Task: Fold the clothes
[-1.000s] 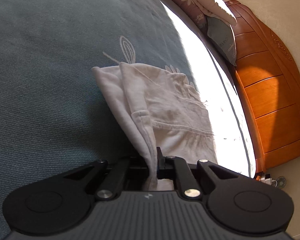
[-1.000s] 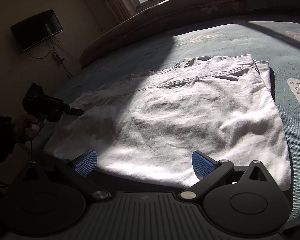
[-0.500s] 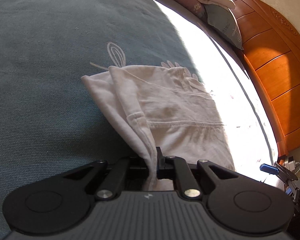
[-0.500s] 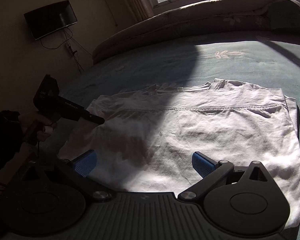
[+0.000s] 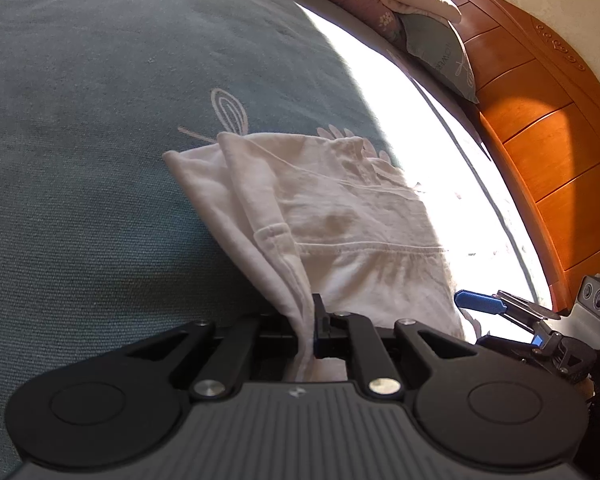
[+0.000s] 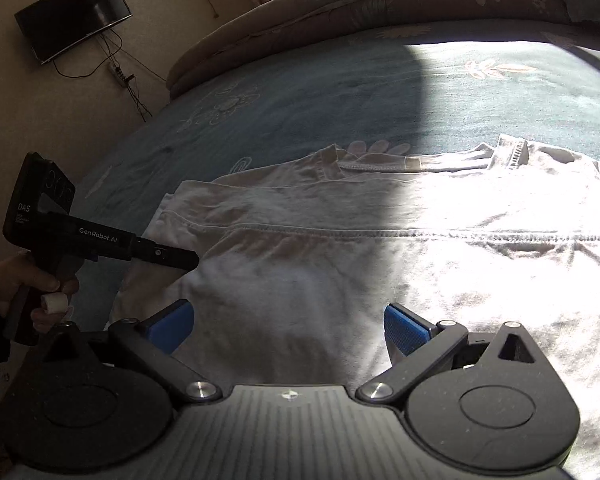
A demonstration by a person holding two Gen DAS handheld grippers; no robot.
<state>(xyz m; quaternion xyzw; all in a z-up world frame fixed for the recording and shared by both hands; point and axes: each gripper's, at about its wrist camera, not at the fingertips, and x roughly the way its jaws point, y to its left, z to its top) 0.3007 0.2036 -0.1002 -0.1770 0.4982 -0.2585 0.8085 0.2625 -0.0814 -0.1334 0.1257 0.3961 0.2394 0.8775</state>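
A white T-shirt [image 6: 380, 264] lies flat on the teal bedspread [image 6: 300, 92], half in sunlight, with its collar at the far right. My left gripper [image 5: 310, 320] is shut on a bunched edge of the shirt [image 5: 340, 208], and the cloth runs up between its fingers. From the right wrist view, the left gripper [image 6: 192, 260] sits at the shirt's left edge, held by a hand [image 6: 20, 284]. My right gripper [image 6: 288, 324] hovers open over the shirt's near edge, blue pads [image 6: 404, 328] wide apart and nothing between them. It also shows in the left wrist view, right gripper [image 5: 500, 322] at lower right.
An orange wooden headboard [image 5: 540, 152] and a grey pillow [image 5: 440, 52] stand at one end of the bed. A rolled floral quilt [image 6: 380, 8] lies along the far side. A dark TV [image 6: 72, 16] with dangling cables hangs on the wall.
My right gripper has slid left along the shirt's near edge, towards the left gripper, and now shows in the left wrist view. The left gripper kept its hold and rolled slightly.
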